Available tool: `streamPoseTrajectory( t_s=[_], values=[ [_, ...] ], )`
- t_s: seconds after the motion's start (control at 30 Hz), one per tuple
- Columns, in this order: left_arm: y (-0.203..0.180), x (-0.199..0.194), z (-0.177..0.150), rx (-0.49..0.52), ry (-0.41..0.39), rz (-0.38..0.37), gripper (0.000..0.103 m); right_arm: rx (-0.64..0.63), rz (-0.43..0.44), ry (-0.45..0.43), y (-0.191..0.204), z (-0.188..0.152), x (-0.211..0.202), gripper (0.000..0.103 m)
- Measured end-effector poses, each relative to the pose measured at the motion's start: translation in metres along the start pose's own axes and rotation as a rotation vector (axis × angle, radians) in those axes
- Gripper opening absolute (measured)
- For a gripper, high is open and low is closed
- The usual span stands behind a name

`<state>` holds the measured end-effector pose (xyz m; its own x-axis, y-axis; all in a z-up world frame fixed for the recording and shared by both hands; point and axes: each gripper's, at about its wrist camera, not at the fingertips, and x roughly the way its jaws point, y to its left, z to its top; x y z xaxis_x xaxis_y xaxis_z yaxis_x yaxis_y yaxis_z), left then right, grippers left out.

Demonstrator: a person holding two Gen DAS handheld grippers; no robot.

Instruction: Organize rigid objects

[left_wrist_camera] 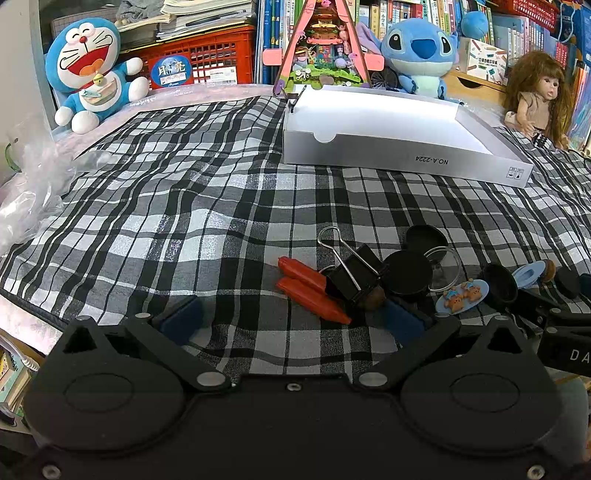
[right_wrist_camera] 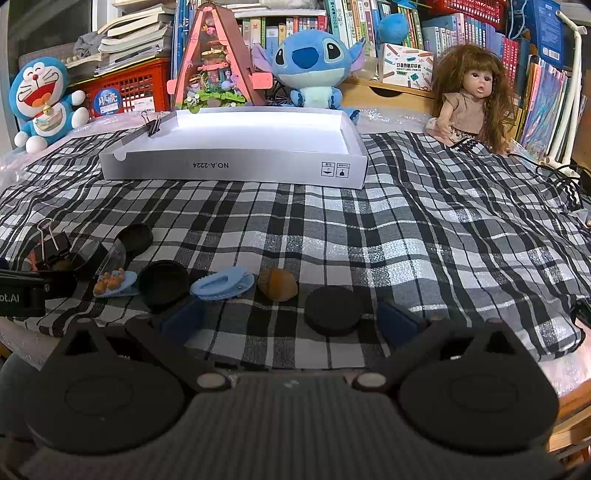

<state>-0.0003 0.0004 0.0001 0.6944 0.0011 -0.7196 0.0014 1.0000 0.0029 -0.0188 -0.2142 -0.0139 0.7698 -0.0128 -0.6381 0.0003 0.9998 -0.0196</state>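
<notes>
Both grippers hang low over the checked cloth with their jaws wide open, holding nothing. The left gripper is by the red crayons; the right gripper has a black lid between its jaws. It should close gently and carry the lid to the white box. The brown nut and blue clip sit close, so go slowly.

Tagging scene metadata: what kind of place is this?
Likely a home study or child's room: packed bookshelves, plush toys and a doll behind a plaid-covered table.
</notes>
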Motion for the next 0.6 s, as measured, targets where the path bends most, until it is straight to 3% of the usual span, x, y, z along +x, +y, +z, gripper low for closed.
streamPoseTrajectory(
  t_s=[0.6],
  values=[
    [-0.0001,-0.0001,0.0,0.001,-0.003,0.0,0.103,0.001,0.001,-0.006,-0.0014,0.0003,0.0006,0.103]
  ],
)
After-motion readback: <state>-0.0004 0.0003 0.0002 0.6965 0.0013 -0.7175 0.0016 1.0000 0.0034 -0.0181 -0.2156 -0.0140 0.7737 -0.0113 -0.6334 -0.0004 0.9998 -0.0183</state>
